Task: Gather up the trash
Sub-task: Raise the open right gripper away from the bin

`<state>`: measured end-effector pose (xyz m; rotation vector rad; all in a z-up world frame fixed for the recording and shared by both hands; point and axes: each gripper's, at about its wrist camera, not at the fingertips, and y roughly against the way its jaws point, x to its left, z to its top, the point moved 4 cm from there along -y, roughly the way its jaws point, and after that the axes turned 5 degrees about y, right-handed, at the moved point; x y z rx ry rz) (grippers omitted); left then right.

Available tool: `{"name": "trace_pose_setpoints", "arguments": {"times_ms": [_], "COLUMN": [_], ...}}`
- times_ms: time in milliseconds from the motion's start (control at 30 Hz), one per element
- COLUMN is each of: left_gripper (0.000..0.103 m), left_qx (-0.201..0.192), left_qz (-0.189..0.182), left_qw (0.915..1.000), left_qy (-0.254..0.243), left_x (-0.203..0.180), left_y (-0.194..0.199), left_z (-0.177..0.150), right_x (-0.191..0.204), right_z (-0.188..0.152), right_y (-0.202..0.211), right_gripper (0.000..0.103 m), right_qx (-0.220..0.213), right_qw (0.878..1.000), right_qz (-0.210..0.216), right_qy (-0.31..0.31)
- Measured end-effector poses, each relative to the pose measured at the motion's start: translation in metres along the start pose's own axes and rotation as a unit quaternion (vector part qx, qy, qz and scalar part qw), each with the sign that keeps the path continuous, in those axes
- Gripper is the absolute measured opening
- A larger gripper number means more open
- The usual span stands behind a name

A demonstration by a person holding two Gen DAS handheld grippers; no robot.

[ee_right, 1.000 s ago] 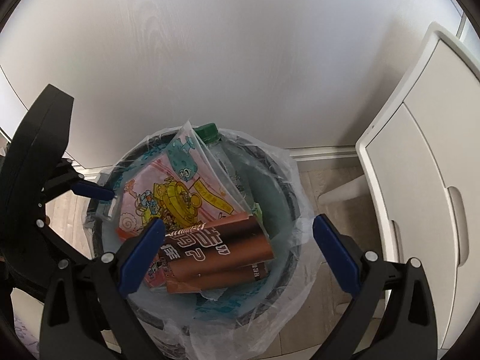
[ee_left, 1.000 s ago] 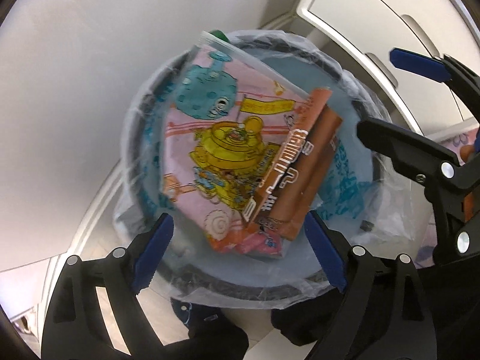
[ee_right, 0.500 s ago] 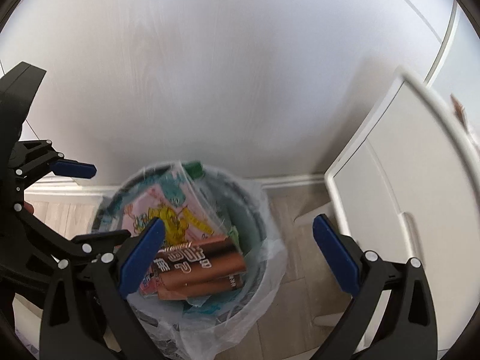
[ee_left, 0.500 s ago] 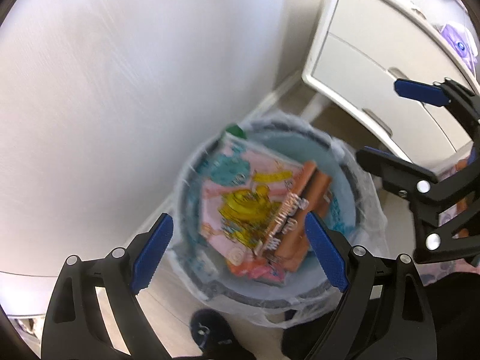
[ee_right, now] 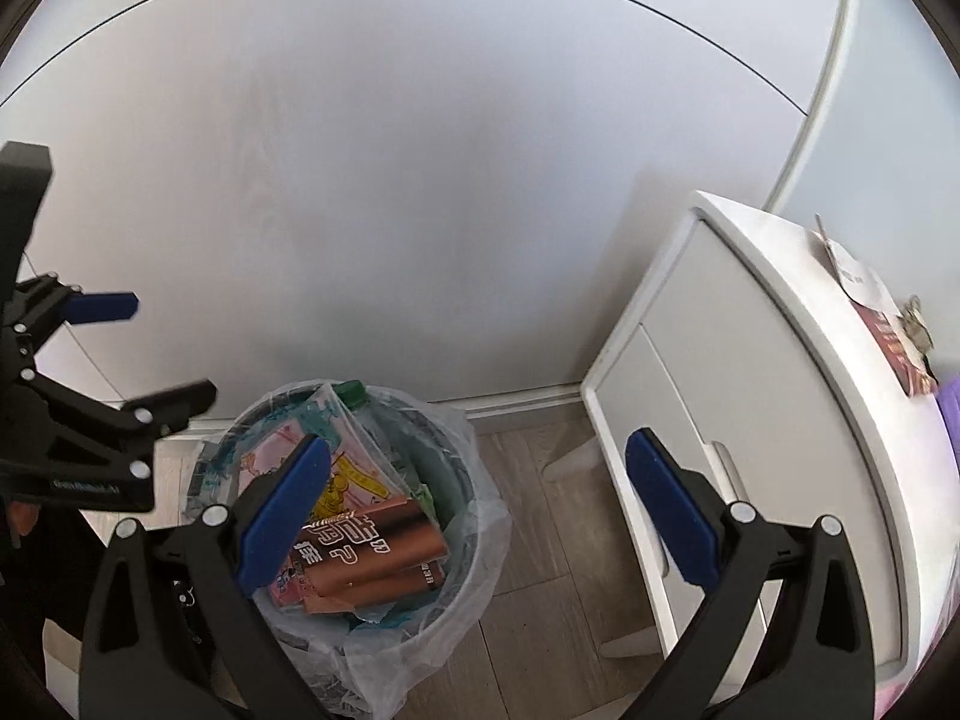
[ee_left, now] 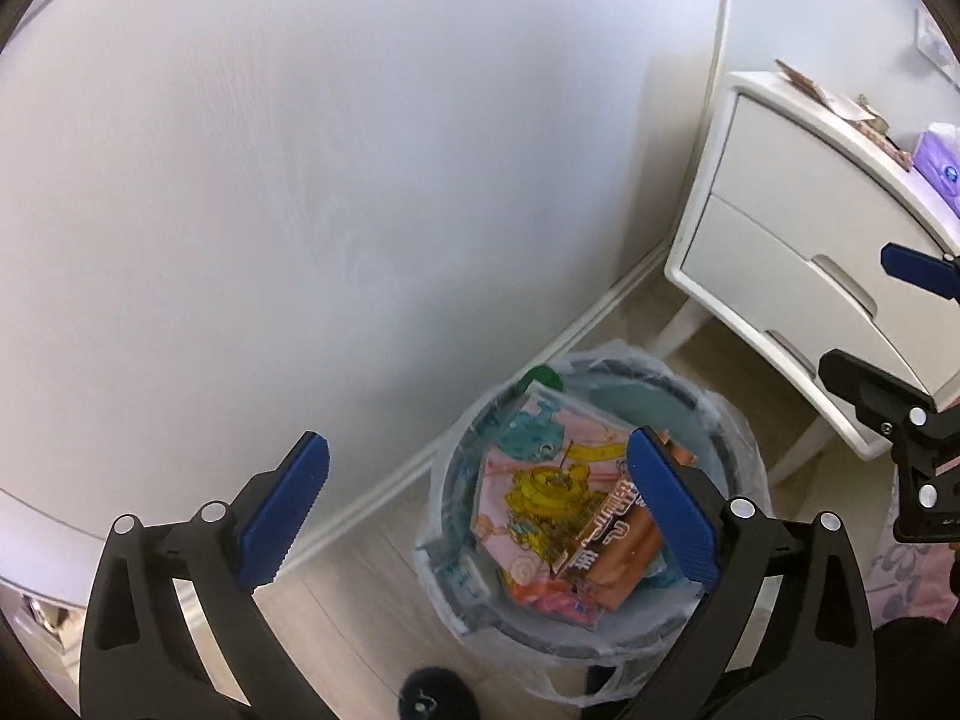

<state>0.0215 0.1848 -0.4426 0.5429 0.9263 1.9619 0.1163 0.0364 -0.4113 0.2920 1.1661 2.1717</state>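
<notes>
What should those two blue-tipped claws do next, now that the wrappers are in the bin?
Probably swing toward the white cabinet, where more wrappers lie on top. Both the left gripper, its jaws opening, and the right gripper are empty, and the pink wrapper and brown wrapper already sit in the bin.

Pale wood-plank floor (ee_right: 528, 546) runs up to white wall with white skirting strip (ee_right: 510, 405). Round bin lined with clear plastic bag (ee_left: 729, 420) stands on floor, near wall. White two-drawer cabinet on thin legs (ee_right: 690, 360) stands on floor right of bin, a little apart. Flat packets and purple box (ee_left: 936, 156) lie on cabinet top.
</notes>
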Motion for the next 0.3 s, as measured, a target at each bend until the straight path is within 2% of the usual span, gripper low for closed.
{"name": "trace_pose_setpoints", "arguments": {"times_ms": [133,300], "left_gripper": [0.097,0.097], "left_qx": [-0.007,0.014], "left_qz": [-0.009,-0.039], "left_qw": [0.9999,0.9991], "left_qy": [-0.012,-0.008], "left_x": [-0.0044,-0.0074], "left_y": [0.0062,0.0096], "left_z": [0.0004,-0.0025], "right_x": [-0.0024,-0.0032], "right_z": [-0.0044,-0.0064], "right_y": [0.0019,0.0064], "right_gripper": [0.096,0.096], "right_qx": [0.004,0.004], "right_qw": [1.0,1.0], "right_qz": [-0.002,-0.004], "right_qy": [-0.007,-0.011]}}
